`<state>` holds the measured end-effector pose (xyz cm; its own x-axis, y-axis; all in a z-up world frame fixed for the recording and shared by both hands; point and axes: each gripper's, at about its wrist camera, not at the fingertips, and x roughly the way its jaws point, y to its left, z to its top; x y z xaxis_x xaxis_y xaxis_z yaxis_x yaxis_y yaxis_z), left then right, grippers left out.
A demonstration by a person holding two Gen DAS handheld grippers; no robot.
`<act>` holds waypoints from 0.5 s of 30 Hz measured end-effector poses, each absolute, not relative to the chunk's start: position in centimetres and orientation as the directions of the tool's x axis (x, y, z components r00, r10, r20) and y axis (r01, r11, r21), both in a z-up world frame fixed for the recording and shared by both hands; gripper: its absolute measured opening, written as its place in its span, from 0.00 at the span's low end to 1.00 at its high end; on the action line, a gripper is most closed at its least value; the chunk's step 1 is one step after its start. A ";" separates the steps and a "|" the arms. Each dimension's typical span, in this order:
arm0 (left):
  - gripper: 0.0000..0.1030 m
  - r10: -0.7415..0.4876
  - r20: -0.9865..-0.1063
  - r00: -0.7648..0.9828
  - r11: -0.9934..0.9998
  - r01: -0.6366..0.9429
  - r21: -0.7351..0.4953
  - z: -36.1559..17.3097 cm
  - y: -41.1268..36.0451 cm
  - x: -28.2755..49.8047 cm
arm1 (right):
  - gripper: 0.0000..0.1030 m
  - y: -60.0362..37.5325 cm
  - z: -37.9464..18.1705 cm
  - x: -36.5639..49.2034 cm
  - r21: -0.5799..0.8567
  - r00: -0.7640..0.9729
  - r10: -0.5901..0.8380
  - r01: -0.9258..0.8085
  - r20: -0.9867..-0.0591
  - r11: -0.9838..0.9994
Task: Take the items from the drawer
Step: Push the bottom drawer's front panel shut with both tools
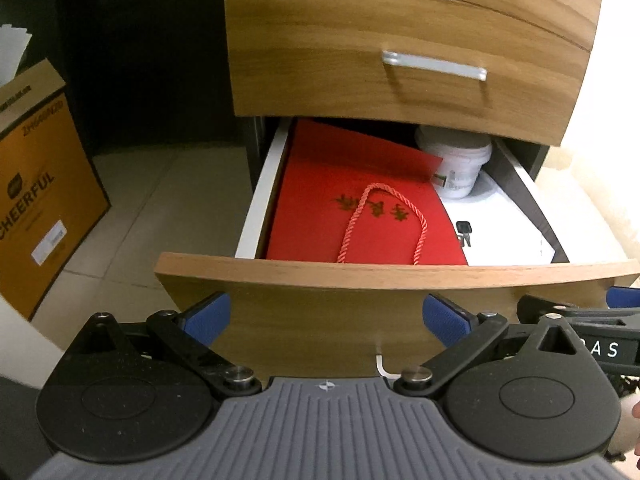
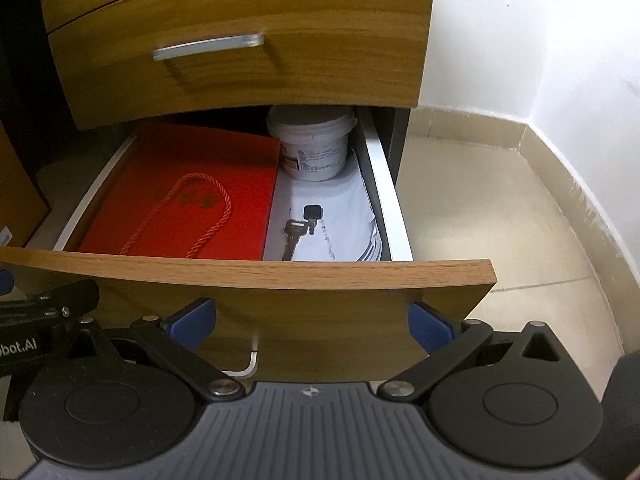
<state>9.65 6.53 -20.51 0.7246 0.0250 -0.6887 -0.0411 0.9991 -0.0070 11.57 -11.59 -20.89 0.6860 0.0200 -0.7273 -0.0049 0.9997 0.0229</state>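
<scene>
I have the bottom drawer (image 2: 248,268) pulled out. My left gripper (image 1: 326,318) and right gripper (image 2: 312,322) both hang spread wide before its front panel, holding nothing. Inside, a red bag (image 2: 188,192) lies flat on the left, keys (image 2: 304,224) rest on white papers (image 2: 340,208), and a white tub (image 2: 312,148) stands at the back right, its label too blurred to read.

You are in what looks like an office or a home study: a wood-veneer drawer unit (image 1: 400,60) stands on a pale tiled floor (image 2: 500,208) by a white wall (image 2: 520,32), with a printed cardboard carton (image 1: 36,188) beside it.
</scene>
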 end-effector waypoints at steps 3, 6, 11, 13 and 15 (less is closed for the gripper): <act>1.00 0.012 -0.678 0.735 1.000 -0.021 -0.005 -20.5 6.6 10.8 | 1.00 -11.6 -21.0 12.4 0.026 0.698 0.021 -0.003 -0.716 1.000; 1.00 0.000 -0.679 0.734 1.000 -0.020 -0.021 -20.7 7.0 12.1 | 1.00 -11.7 -21.0 13.4 0.028 0.713 0.024 -0.006 -0.701 1.000; 1.00 -0.002 -0.675 0.737 0.999 -0.021 -0.026 -21.1 7.5 14.3 | 1.00 -11.8 -21.2 15.2 0.029 0.734 0.024 -0.006 -0.679 1.000; 1.00 -0.005 -0.675 0.738 0.999 -0.019 -0.029 -21.4 7.7 15.3 | 1.00 -12.0 -21.3 16.1 0.039 0.739 0.029 -0.004 -0.673 0.999; 1.00 -0.007 -0.673 0.740 0.999 -0.020 -0.033 -21.6 7.8 16.2 | 1.00 -12.3 -21.5 17.1 0.043 0.744 0.033 -0.006 -0.667 0.999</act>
